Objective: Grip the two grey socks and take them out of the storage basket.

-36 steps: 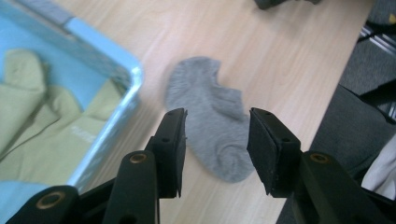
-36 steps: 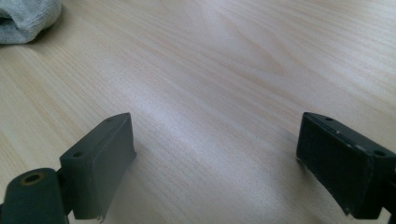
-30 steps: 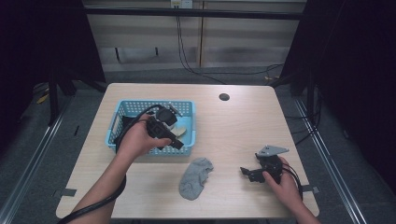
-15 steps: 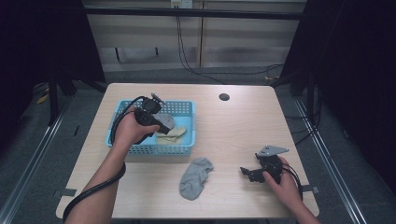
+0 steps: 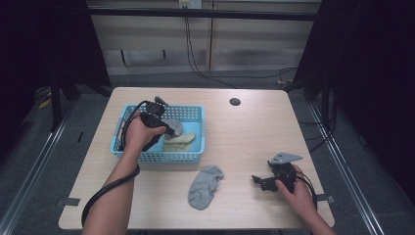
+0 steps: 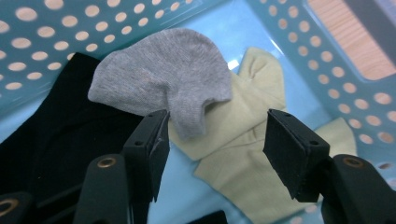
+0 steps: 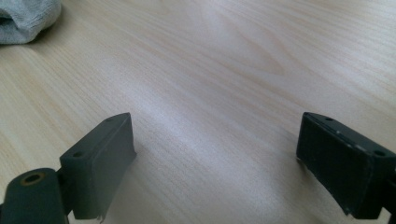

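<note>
Hovering inside the light-blue perforated plastic basket [image 5: 161, 155], the left gripper [image 6: 212, 140] has just been opening its jaws, nothing pinched; a crumpled grey sock [image 6: 163, 79] lies in that basket over a pale yellow sock [image 6: 243, 154]. Right gripper [image 7: 212, 163] rests spread, right of the basket, near another grey sock [image 5: 204, 186]

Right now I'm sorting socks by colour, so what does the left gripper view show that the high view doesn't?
Left gripper view alone: a black sock in the basket, beside the grey sock, and the left gripper with open jaws, which have just been opening.
High view alone: a grey sock on the table and the right gripper.
Both: basket, grey sock, pale yellow sock.
</note>
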The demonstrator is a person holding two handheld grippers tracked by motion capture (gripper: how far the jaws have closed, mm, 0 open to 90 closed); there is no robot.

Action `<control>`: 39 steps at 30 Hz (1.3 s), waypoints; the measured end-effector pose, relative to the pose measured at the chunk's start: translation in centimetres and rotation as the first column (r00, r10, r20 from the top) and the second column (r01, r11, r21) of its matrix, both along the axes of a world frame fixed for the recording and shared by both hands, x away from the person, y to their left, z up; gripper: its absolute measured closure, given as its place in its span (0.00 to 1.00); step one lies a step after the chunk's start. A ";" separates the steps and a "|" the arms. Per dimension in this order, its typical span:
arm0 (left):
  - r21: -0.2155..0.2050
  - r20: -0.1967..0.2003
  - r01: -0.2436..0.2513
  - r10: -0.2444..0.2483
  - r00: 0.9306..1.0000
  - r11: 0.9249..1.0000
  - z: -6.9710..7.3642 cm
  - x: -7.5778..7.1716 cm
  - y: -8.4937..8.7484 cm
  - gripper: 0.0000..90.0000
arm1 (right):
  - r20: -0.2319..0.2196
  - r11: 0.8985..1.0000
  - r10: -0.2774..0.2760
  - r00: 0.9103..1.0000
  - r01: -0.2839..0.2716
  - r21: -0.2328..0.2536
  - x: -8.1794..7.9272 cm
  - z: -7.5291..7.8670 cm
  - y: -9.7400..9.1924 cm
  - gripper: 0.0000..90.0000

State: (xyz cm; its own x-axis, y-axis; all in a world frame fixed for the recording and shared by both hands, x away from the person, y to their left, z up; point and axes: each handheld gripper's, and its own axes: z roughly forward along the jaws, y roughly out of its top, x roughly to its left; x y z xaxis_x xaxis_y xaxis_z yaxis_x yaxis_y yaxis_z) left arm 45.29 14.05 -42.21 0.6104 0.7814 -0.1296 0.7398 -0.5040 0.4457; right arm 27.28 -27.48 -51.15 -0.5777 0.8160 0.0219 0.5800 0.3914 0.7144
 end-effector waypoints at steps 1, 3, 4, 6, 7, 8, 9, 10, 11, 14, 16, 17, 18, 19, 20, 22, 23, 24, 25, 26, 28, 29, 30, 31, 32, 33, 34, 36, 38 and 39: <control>0.000 0.006 -0.004 0.004 1.000 1.000 -0.3 0.1 -0.1 0.45 | 0.000 1.000 0.000 1.000 0.000 0.000 0.0 0.0 0.0 0.12; 0.000 0.004 -0.003 0.003 1.000 1.000 -0.7 0.4 -0.1 0.45 | 0.000 1.000 0.000 1.000 0.000 0.000 0.0 0.0 0.0 0.12; 0.009 0.007 -0.009 0.009 1.000 1.000 -0.9 0.5 -0.1 0.45 | 0.000 1.000 0.000 1.000 0.000 0.000 0.0 0.0 0.0 0.12; 0.010 0.008 -0.015 0.014 1.000 1.000 -1.4 0.8 -0.2 0.47 | -0.001 1.000 -0.001 1.000 0.001 0.000 0.0 0.0 0.0 0.12; 0.009 0.005 -0.025 0.025 1.000 1.000 -1.6 0.8 -0.3 0.47 | -0.001 1.000 -0.001 1.000 0.001 0.000 0.0 0.0 0.0 0.12; 0.018 0.003 -0.016 0.016 1.000 1.000 -1.7 1.0 -0.3 0.47 | -0.001 1.000 -0.001 1.000 0.001 0.000 0.0 0.0 0.0 0.12; 0.032 0.000 -0.017 0.017 1.000 0.999 -1.8 1.0 -0.4 0.48 | -0.001 1.000 -0.001 1.000 0.001 0.000 0.0 0.0 0.0 0.12; 0.037 0.004 -0.015 0.015 1.000 0.999 -2.0 1.1 -0.5 0.51 | -0.001 1.000 -0.001 1.000 0.001 0.000 0.0 0.0 0.0 0.12; 0.045 0.000 -0.003 0.003 1.000 0.999 -2.1 1.3 -0.6 0.51 | -0.001 1.000 -0.001 1.000 0.001 0.000 0.0 0.0 0.0 0.12; 0.059 0.003 -0.009 0.009 1.000 0.998 -2.4 1.7 -0.7 0.58 | -0.001 1.000 -0.001 1.000 0.001 0.000 0.0 0.0 0.0 0.12; 0.061 -0.002 -0.014 0.014 1.000 0.998 -2.4 1.8 -0.7 0.59 | -0.001 1.000 -0.001 1.000 0.001 0.000 0.0 0.0 0.0 0.12; 0.061 -0.004 -0.015 0.015 1.000 0.998 -2.4 1.9 -0.7 0.62 | -0.001 1.000 -0.001 1.000 0.001 0.000 0.0 0.0 0.0 0.12; 0.062 -0.013 -0.021 0.022 1.000 0.998 -2.5 1.9 -0.8 0.64 | 0.000 1.000 -0.001 1.000 0.001 0.000 0.0 0.0 0.0 0.12; 0.068 -0.020 -0.015 0.017 1.000 0.998 -2.6 2.0 -0.8 0.65 | -0.001 1.000 -0.001 1.000 0.001 0.000 0.0 0.0 0.0 0.12; 0.074 -0.035 -0.022 0.025 0.999 0.997 -2.7 2.0 -0.8 0.66 | 0.000 1.000 0.000 1.000 0.000 0.000 0.0 0.0 0.0 0.12; 0.078 -0.047 -0.034 0.038 0.998 0.996 -3.0 2.2 -0.8 0.70 | 0.001 1.000 0.000 1.000 0.000 0.000 0.0 0.0 0.0 0.12; 0.083 -0.063 -0.043 0.048 0.997 0.996 -3.1 2.3 -0.7 0.78 | -0.001 1.000 -0.001 1.000 0.001 0.000 0.0 0.0 0.0 0.12; 0.083 -0.063 -0.043 0.048 0.997 0.996 -3.1 2.3 -0.7 0.81 | -0.001 1.000 -0.001 1.000 0.001 0.000 0.0 0.0 0.0 0.12; 0.083 -0.073 -0.045 0.051 0.996 0.996 -3.1 2.3 -0.7 0.81 | 0.000 1.000 0.000 1.000 0.000 0.000 0.0 0.0 0.0 0.12; 0.087 -0.087 -0.041 0.049 0.995 0.995 -3.1 2.2 -0.8 0.85 | 0.000 1.000 0.000 1.000 0.000 0.000 0.0 0.0 0.0 0.12; 0.092 -0.104 -0.039 0.048 0.993 0.995 -2.9 2.2 -0.8 0.89 | 0.000 1.000 0.000 1.000 0.000 0.000 0.0 0.0 0.0 0.12; 0.092 -0.108 -0.043 0.053 0.993 0.995 -2.6 2.1 -0.8 0.91 | 0.000 1.000 0.000 1.000 0.000 0.000 0.0 0.0 0.0 0.12; 0.091 -0.109 -0.039 0.049 0.993 0.995 -2.4 2.1 -0.8 0.91 | 0.000 1.000 0.000 1.000 0.000 0.000 0.0 0.0 0.0 0.12; 0.091 -0.115 -0.034 0.044 0.992 0.995 -2.0 2.1 -0.8 0.91 | 0.000 1.000 0.000 1.000 0.000 0.000 0.0 0.0 0.0 0.12; 0.089 -0.116 -0.030 0.040 0.992 0.996 -1.7 2.1 -0.7 0.92 | 0.000 1.000 0.000 1.000 0.000 0.000 0.0 0.0 0.0 0.12; 0.087 -0.114 -0.031 0.041 0.993 0.996 -1.4 2.0 -0.7 0.92 | 0.000 1.000 0.000 1.000 0.000 0.000 0.0 0.0 0.0 0.12; 0.082 -0.117 -0.021 0.031 0.993 0.996 -1.0 2.0 -0.7 0.92 | 0.000 1.000 0.000 1.000 0.000 0.000 0.0 0.0 0.0 0.12; 0.076 -0.121 -0.012 0.021 0.992 0.997 -0.3 1.8 -0.7 0.92 | 0.000 1.000 0.000 1.000 0.000 0.000 0.0 0.0 0.0 0.12; 0.076 -0.138 0.005 0.005 0.990 0.997 0.3 1.6 -0.8 0.92 | 0.001 1.000 0.001 1.000 -0.001 0.000 0.0 0.0 0.0 0.12; 0.077 -0.143 0.012 -0.001 0.990 0.997 0.6 1.5 -0.8 0.92 | 0.001 1.000 0.000 1.000 0.000 0.000 0.0 0.0 0.0 0.12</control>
State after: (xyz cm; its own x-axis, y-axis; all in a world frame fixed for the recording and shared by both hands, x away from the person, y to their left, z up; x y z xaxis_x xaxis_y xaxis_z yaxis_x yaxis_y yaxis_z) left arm 46.84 13.27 -41.65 0.5954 0.7884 -0.1547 0.7893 -0.5382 0.2954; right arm 27.29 -27.49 -51.16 -0.5781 0.8157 0.0215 0.5794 0.3917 0.7147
